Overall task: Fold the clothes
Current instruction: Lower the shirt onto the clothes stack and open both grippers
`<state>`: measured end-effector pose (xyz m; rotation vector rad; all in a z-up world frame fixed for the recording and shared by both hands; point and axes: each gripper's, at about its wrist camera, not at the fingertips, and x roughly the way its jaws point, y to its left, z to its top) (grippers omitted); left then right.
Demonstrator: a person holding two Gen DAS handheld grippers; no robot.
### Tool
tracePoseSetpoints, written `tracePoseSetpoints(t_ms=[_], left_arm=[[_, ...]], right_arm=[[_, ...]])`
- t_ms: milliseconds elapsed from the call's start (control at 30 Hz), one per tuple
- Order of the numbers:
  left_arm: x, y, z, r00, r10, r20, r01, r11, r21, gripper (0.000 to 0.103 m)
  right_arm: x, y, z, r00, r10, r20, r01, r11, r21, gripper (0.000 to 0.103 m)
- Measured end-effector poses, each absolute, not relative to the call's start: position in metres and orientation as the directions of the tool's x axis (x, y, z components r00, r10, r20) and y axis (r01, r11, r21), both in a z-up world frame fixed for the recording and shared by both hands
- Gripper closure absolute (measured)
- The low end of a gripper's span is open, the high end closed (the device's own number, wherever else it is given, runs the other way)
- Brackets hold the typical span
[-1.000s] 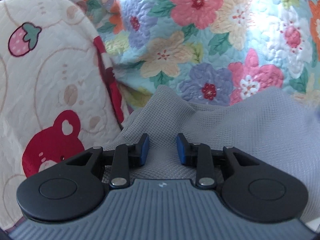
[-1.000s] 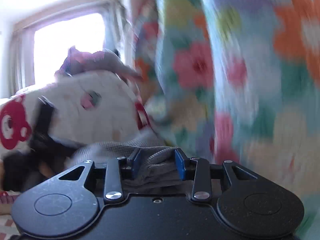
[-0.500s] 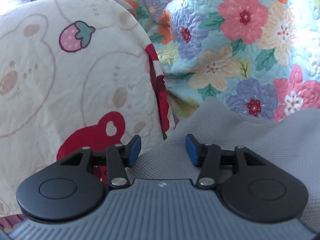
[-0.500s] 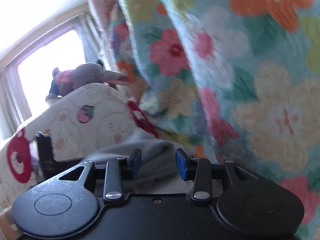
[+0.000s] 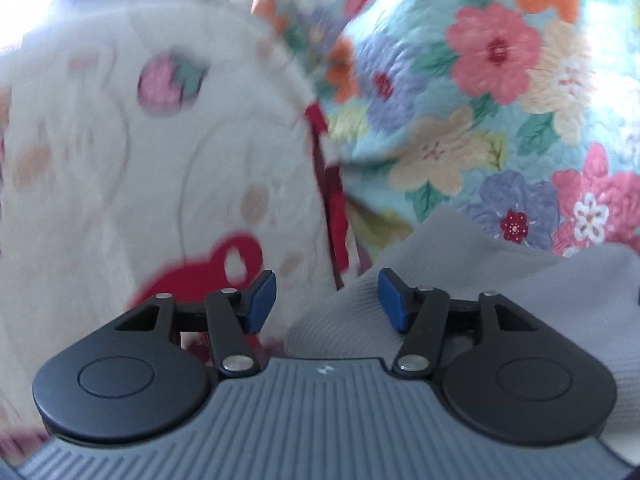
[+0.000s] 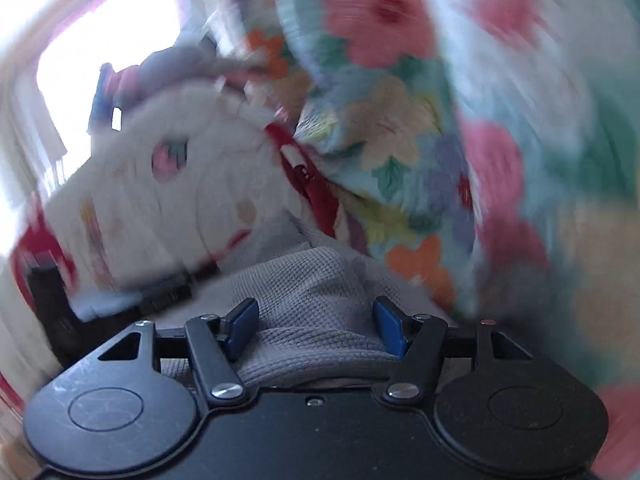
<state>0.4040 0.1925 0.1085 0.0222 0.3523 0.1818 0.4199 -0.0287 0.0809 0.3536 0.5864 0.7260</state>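
Observation:
A grey waffle-knit garment lies on the flowered quilt, low and right in the left wrist view. My left gripper is open and empty, its right finger over the garment's left edge. In the right wrist view the same garment bunches up between the blue pads of my right gripper, which is open wide; the cloth lies loose between the fingers, not pinched. Both views are blurred by motion.
A cream pillow with strawberry and red bear prints stands at the left, also in the right wrist view. A flowered quilt rises behind and to the right. A plush toy sits by a bright window.
Both grippers have opened wider. The right gripper has let go of the grey cloth. The left gripper has swung left, so the garment now sits further right.

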Motion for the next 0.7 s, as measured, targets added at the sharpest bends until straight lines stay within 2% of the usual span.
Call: tracePoseSetpoints(t_ms=[100, 267, 333, 367, 467, 533, 567, 633, 700], left_arm=[[0.401, 0.203, 0.111, 0.904, 0.238, -0.354, -0.249, 0.968, 0.017, 0.043], [0.386, 0.215, 0.115, 0.868, 0.313, -0.386, -0.348, 0.937, -0.024, 0.043], [0.360, 0.207, 0.115, 0.859, 0.303, -0.413, -0.332, 0.943, 0.002, 0.043], [0.347, 0.203, 0.116, 0.853, 0.299, -0.427, -0.324, 0.946, 0.014, 0.041], [0.309, 0.191, 0.117, 0.836, 0.286, -0.468, -0.298, 0.953, 0.050, 0.032], [0.283, 0.183, 0.117, 0.824, 0.278, -0.494, -0.279, 0.957, 0.074, 0.028], [0.270, 0.179, 0.118, 0.817, 0.275, -0.507, -0.270, 0.959, 0.085, 0.021], [0.244, 0.171, 0.118, 0.802, 0.268, -0.534, -0.250, 0.962, 0.107, 0.015], [0.219, 0.162, 0.119, 0.787, 0.262, -0.559, -0.229, 0.965, 0.129, 0.013]], right_arm=[[0.413, -0.041, 0.074, 0.625, 0.705, -0.336, -0.466, 0.682, 0.564, 0.035], [0.386, -0.070, 0.072, 0.762, 0.588, -0.269, -0.288, 0.681, 0.673, 0.035], [0.359, -0.073, 0.075, 0.779, 0.593, -0.203, -0.350, 0.680, 0.644, 0.036], [0.345, -0.074, 0.076, 0.785, 0.596, -0.169, -0.380, 0.680, 0.627, 0.039], [0.297, -0.079, 0.079, 0.776, 0.627, -0.076, -0.482, 0.666, 0.570, 0.039], [0.268, -0.079, 0.077, 0.766, 0.637, -0.089, -0.513, 0.688, 0.514, 0.039], [0.255, -0.079, 0.077, 0.765, 0.636, -0.105, -0.518, 0.703, 0.488, 0.038], [0.232, -0.078, 0.074, 0.755, 0.639, -0.149, -0.526, 0.725, 0.445, 0.038], [0.209, -0.080, 0.071, 0.749, 0.634, -0.193, -0.520, 0.743, 0.422, 0.038]])
